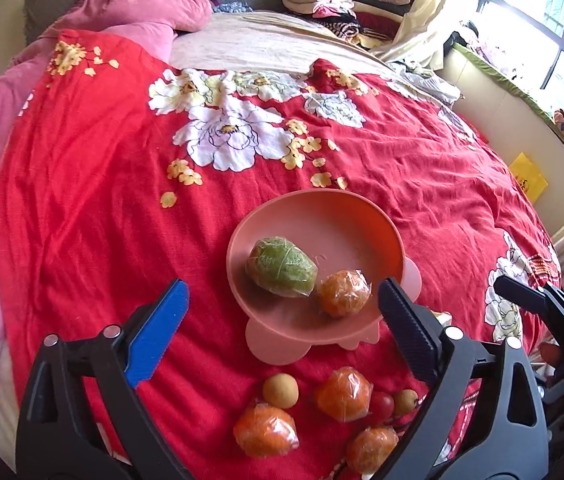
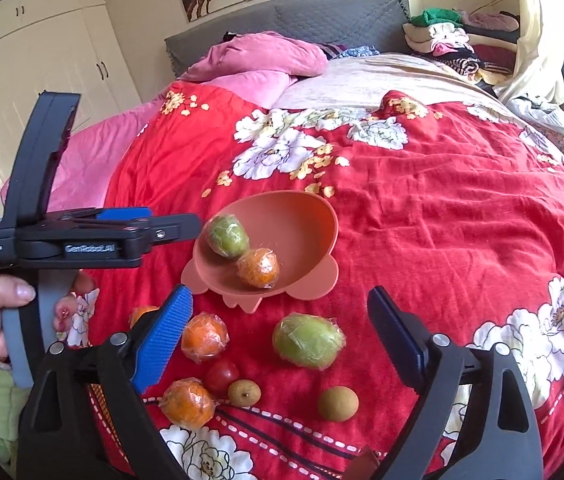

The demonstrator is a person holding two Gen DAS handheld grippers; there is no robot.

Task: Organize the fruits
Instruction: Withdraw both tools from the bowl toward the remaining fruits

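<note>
A pink bowl (image 1: 358,220) sits on the red bedspread and holds a wrapped green fruit (image 1: 281,266) and a wrapped orange (image 1: 343,293). My left gripper (image 1: 282,320) is open and empty just in front of the bowl. Below it lie wrapped oranges (image 1: 344,394), (image 1: 265,431), a small tan fruit (image 1: 280,390) and a red tomato (image 1: 381,404). My right gripper (image 2: 280,336) is open and empty above a second wrapped green fruit (image 2: 308,340). The bowl (image 2: 302,216) shows beyond it, with an orange (image 2: 205,339), a tomato (image 2: 221,375) and tan fruits (image 2: 338,403) nearby.
The red floral bedspread (image 1: 102,200) covers the bed. Pink pillows (image 1: 142,12) and a grey headboard (image 2: 322,12) are at the far end. Folded clothes (image 1: 334,0) are stacked at the far right. The left gripper's body (image 2: 82,240) and hand are at the left of the right wrist view.
</note>
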